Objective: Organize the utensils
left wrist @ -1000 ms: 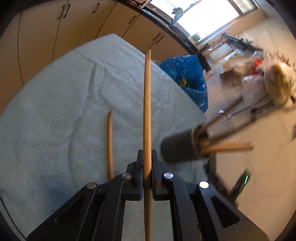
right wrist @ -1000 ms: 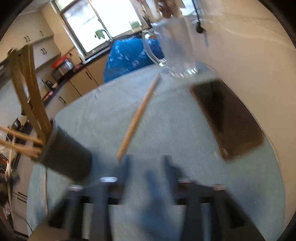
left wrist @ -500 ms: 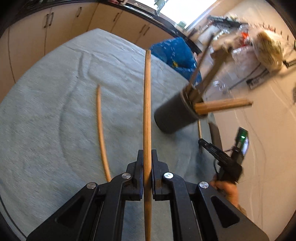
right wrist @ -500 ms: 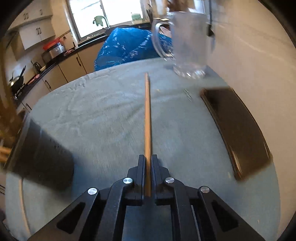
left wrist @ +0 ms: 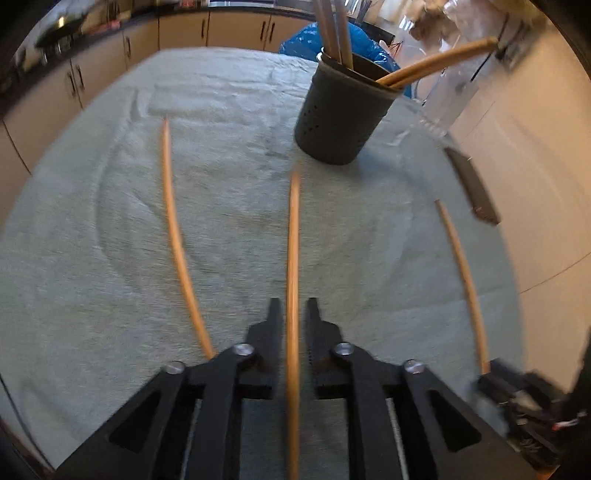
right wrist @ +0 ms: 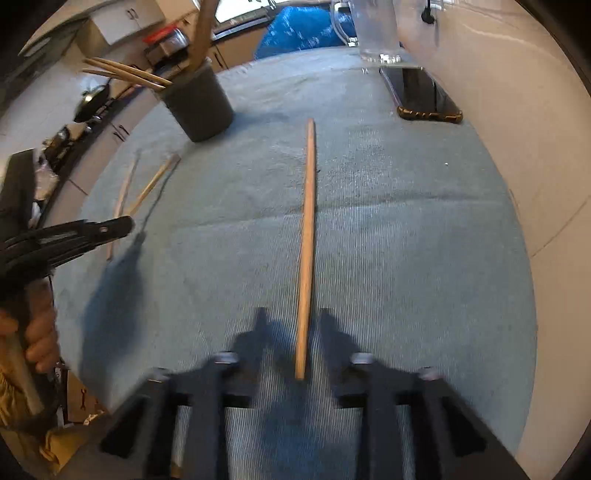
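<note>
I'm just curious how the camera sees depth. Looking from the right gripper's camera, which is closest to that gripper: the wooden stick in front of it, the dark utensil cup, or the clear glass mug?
1. Wooden stick, lying between the right gripper fingers.
2. Dark utensil cup, farther off to the left.
3. Clear glass mug, at the table's far edge.

Kitchen setting: cream cabinets (left wrist: 236,27) with dark handles along the back, dark countertop on top, bright window (right wrist: 236,9) behind, plain pale wall (right wrist: 517,92) off to the right.
</note>
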The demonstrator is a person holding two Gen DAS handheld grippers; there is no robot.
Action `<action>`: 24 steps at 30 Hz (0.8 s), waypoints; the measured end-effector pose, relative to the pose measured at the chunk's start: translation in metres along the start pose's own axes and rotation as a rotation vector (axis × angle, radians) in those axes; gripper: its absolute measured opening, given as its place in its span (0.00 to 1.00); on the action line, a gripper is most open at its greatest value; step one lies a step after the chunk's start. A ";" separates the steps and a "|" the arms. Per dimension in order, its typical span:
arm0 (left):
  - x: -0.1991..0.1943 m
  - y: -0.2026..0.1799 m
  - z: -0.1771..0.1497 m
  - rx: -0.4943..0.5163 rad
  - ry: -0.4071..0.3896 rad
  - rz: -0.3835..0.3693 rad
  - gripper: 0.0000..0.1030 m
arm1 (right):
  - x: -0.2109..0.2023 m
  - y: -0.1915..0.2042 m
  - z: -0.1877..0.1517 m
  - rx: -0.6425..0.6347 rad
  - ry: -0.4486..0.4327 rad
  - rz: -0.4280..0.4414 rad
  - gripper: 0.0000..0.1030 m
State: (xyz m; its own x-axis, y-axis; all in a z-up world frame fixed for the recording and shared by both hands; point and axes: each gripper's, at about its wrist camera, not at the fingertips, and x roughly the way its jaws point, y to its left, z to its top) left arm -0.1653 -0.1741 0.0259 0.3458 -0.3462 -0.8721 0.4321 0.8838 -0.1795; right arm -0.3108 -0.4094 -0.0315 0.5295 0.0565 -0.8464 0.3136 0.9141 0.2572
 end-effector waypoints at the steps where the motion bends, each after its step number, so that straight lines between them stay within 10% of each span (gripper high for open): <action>1: -0.004 -0.001 -0.003 0.017 -0.025 0.044 0.30 | -0.001 0.000 0.000 -0.001 -0.010 -0.011 0.46; 11: -0.030 0.004 -0.006 0.090 -0.185 0.243 0.38 | -0.010 -0.009 0.008 0.066 -0.100 0.009 0.50; 24: -0.030 0.002 0.002 0.099 -0.188 0.244 0.39 | -0.006 -0.018 0.011 0.085 -0.114 -0.020 0.52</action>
State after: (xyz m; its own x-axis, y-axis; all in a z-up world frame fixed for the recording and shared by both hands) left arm -0.1729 -0.1626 0.0523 0.5930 -0.1880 -0.7829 0.3930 0.9163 0.0776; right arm -0.3113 -0.4305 -0.0258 0.6067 -0.0120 -0.7948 0.3883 0.8770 0.2831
